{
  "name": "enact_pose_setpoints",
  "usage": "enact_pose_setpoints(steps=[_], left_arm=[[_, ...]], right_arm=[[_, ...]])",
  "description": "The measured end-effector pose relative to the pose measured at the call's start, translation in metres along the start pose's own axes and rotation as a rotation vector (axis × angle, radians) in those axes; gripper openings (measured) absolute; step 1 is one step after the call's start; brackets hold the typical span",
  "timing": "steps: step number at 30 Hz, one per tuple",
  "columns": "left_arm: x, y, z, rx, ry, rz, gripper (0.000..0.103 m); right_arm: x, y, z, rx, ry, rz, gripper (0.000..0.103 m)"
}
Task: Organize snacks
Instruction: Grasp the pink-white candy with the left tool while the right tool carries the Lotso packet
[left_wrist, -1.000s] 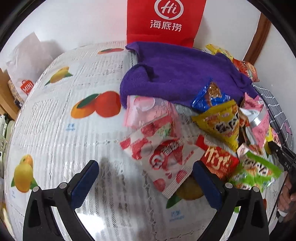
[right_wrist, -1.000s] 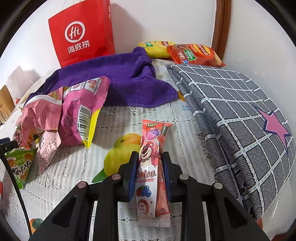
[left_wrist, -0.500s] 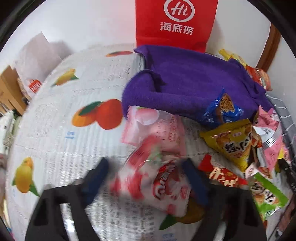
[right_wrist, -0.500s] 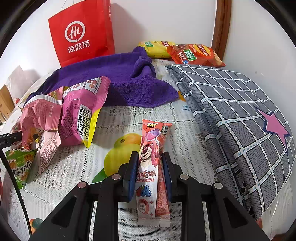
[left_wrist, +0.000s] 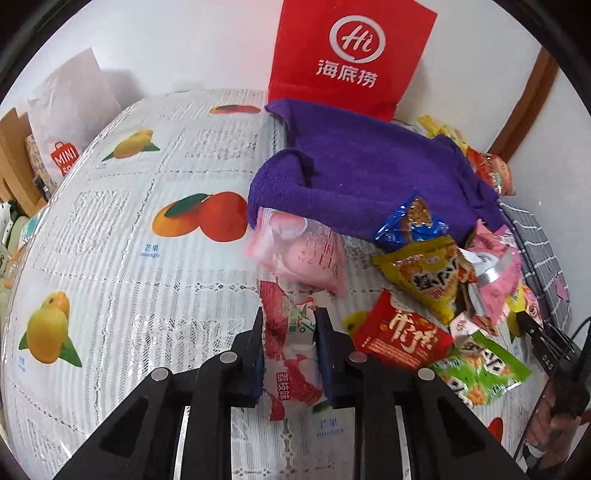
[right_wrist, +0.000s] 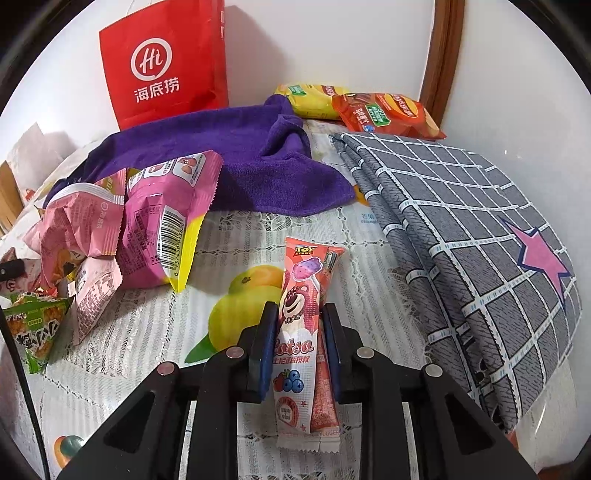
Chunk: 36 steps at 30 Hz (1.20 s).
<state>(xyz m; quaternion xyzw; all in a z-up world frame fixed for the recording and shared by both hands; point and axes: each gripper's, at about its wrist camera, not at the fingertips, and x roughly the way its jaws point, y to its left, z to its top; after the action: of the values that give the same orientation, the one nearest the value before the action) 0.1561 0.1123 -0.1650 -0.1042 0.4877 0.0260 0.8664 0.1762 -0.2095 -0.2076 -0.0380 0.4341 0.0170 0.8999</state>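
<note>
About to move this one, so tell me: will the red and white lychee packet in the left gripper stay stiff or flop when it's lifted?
Probably flops: the lychee packet is thin crinkled film, buckled between the left gripper pads. Likely light; it looks puffy. The glossy wrapper may slip.

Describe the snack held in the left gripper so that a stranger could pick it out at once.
Start at the red paper bag against the wall, come forward over the purple towel and the pale pink packet. The red-and-white lychee packet is pinched in the left gripper, apart from the snack pile.
</note>
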Motion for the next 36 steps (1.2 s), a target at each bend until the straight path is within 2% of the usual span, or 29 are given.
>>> enact_pose_setpoints(steps=[9, 20, 32, 36], left_arm=[[-0.028, 0.004, 0.007, 0.011, -0.045, -0.056, 0.022], [-0.057, 0.0, 0.04, 0.04, -0.102, -0.067, 0.022], [-0.068, -0.026, 0.091, 0.088, -0.157, -0.075, 0.022], [-0.063, -0.035, 0.109, 0.091, -0.164, -0.079, 0.022]], right_arm=[[-0.046, 0.008, 0.01, 0.01, -0.057, 0.003, 0.024], [-0.099, 0.017, 0.057, 0.049, -0.166, 0.023, 0.024], [-0.097, 0.028, 0.126, 0.069, -0.209, 0.078, 0.024], [-0.088, 0.032, 0.15, 0.055, -0.233, 0.059, 0.024]])
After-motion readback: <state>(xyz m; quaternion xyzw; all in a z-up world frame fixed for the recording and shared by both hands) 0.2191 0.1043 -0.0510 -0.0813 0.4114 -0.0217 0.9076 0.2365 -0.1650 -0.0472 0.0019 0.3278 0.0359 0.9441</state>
